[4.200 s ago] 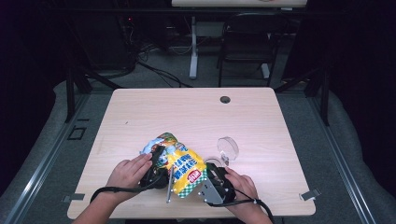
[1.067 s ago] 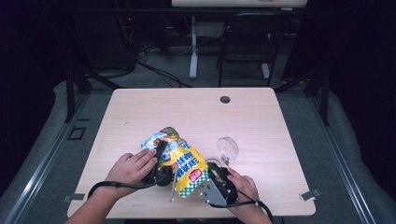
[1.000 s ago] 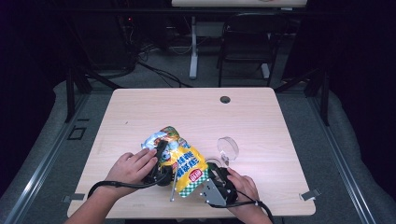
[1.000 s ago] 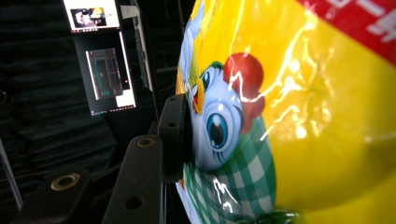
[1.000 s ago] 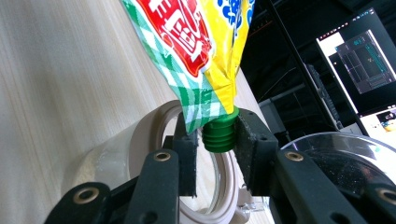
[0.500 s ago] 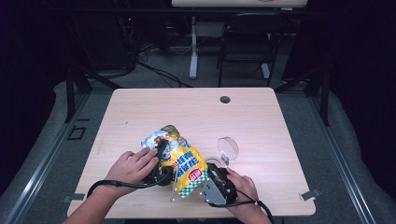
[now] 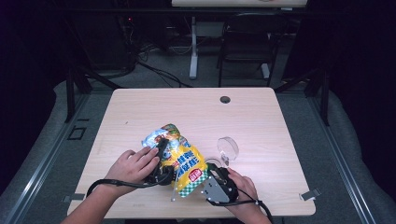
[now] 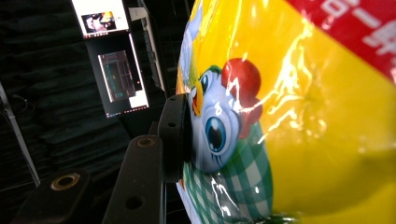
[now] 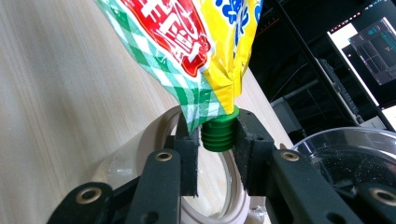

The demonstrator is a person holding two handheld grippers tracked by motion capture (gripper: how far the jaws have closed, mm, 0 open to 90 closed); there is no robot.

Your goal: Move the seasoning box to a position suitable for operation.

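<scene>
A yellow refill pouch [image 7: 183, 160] with green checks and a cartoon bird is held up over the near part of the table [image 7: 261, 121]. My left gripper [image 7: 162, 157] is shut on the pouch's body [image 8: 289, 116]. One black pad [image 8: 174, 135] presses on the bird print, and the other jaw is hidden behind the pouch. My right gripper [image 7: 211, 176] is shut on the pouch's green ribbed cap [image 9: 218, 134]. Both jaws of the right gripper [image 9: 217, 140] clamp the cap from the sides, with the pouch [image 9: 187, 42] rising above it.
A clear round bowl [image 7: 228, 148] stands just right of the pouch and shows close by [image 9: 345, 158]. A pale ring-shaped lid [image 9: 156, 135] lies on the wood under the right jaws. A dark grommet hole [image 7: 225, 99] sits at the table's far edge.
The left hand and the pouch have shifted a little to the right and up. The right gripper stays on the cap.
</scene>
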